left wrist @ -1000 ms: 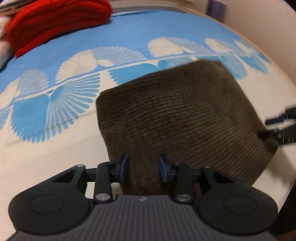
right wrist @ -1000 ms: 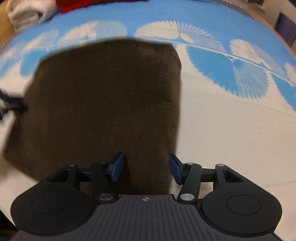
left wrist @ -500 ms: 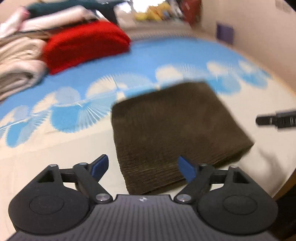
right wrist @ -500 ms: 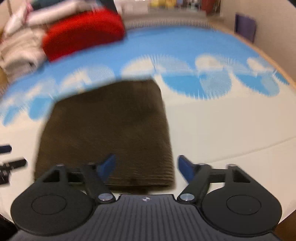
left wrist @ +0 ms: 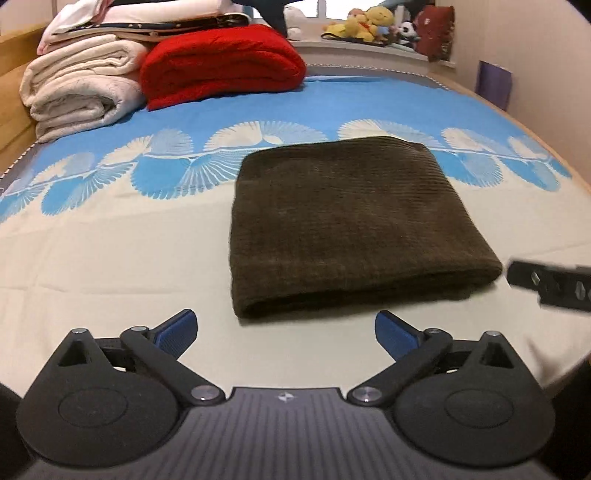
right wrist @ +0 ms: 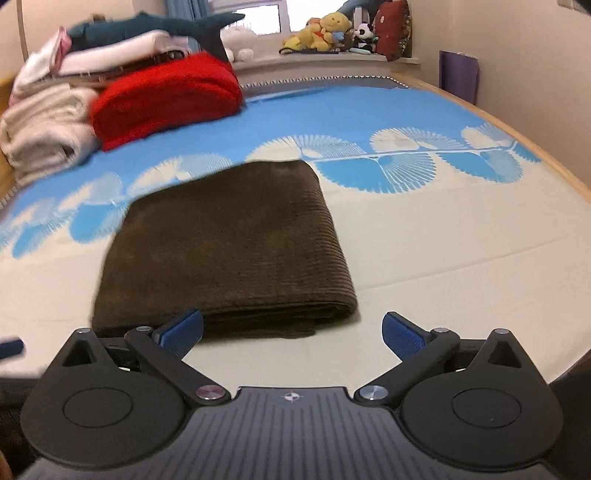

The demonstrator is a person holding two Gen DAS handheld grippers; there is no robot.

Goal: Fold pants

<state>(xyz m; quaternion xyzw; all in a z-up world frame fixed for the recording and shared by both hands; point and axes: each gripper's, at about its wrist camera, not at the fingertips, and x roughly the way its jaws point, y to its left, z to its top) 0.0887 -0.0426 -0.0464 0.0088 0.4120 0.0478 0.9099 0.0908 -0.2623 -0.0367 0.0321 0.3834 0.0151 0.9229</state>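
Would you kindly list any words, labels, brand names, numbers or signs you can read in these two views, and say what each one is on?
No readable text in either view.
Small round emblem on the left tool body: a symbol, no letters.
The same emblem on the right tool body: no letters.
Folded brown pants: no label visible.
Red blanket and stuffed toys: no legible writing.

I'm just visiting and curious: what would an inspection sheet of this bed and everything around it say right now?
Surface: bed cover, cream and blue fan print, lies flat.
Job's things: brown pants folded into a neat rectangle, lying free.
Clutter: red blanket, cream blankets stacked at the far end.
Grippers: left gripper and right gripper, jaws opening, nothing between them.
Cables: nothing seen.
Surroundings: plush toys on the window sill; shark plush on the pile.
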